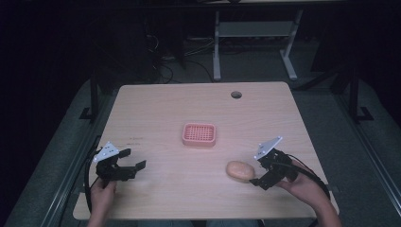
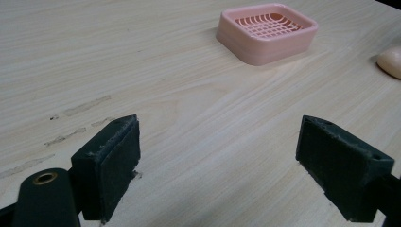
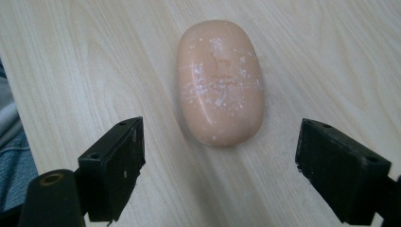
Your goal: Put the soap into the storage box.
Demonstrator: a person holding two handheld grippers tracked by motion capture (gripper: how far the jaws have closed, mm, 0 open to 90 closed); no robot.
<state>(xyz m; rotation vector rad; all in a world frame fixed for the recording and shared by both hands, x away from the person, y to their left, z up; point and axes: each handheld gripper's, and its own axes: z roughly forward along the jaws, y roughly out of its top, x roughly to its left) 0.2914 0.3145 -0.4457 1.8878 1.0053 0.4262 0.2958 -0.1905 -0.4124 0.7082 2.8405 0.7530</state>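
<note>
The right gripper (image 3: 220, 156) is hovering wide open and empty just short of the soap (image 3: 220, 80), which is lying on the table (image 1: 156, 109) near the pink dish (image 1: 199, 134); the smooth rounded bar is likely risking a slip sideways if pinched off-centre; the left gripper (image 2: 217, 165) is waiting open and empty.

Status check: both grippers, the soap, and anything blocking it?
Left gripper open, idle. Right gripper open, lined up on soap, not touching. Pink soap dish apart, path clear.

On my wooden table (image 1: 156, 109), the pink slatted plastic soap dish (image 1: 199, 135) sits near the centre. The peach oval soap bar (image 1: 240, 170) lies nearer me and to its right, well apart from it. My left gripper (image 1: 132, 160) is at the near left, and my right gripper (image 1: 258, 173) is just right of the bar, jaws either side of its near end without touching.
</note>
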